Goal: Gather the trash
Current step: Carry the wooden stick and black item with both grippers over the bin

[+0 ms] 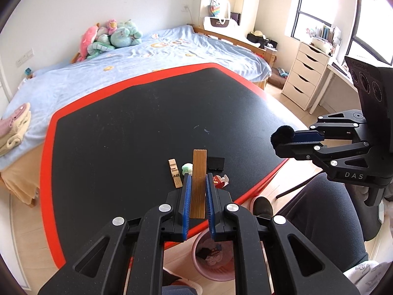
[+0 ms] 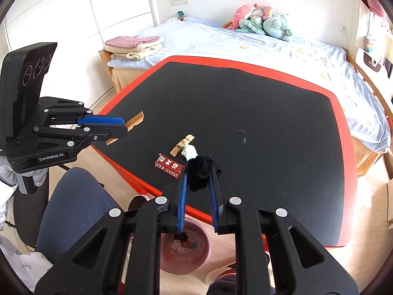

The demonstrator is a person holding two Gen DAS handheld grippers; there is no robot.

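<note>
The pink waste bin sits on the floor directly below and slightly behind the fingertips of both tools, already holding scraps, so the coming move most likely turns on a short drop straight down past the red table edge. The left gripper is clamped on a flat bamboo strip whose long axis runs forward along the fingers, its far end sticking out beyond the tips. The right gripper pinches a black fuzzy tuft at its tips. Both appear about equally near the bin, each hanging over the near table edge. Just ahead of the tips, on the black table top, lie a red printed wrapper, a pale green crumpled wad and a wooden clothespin, with a small black card beside them, all still to be collected.
</note>
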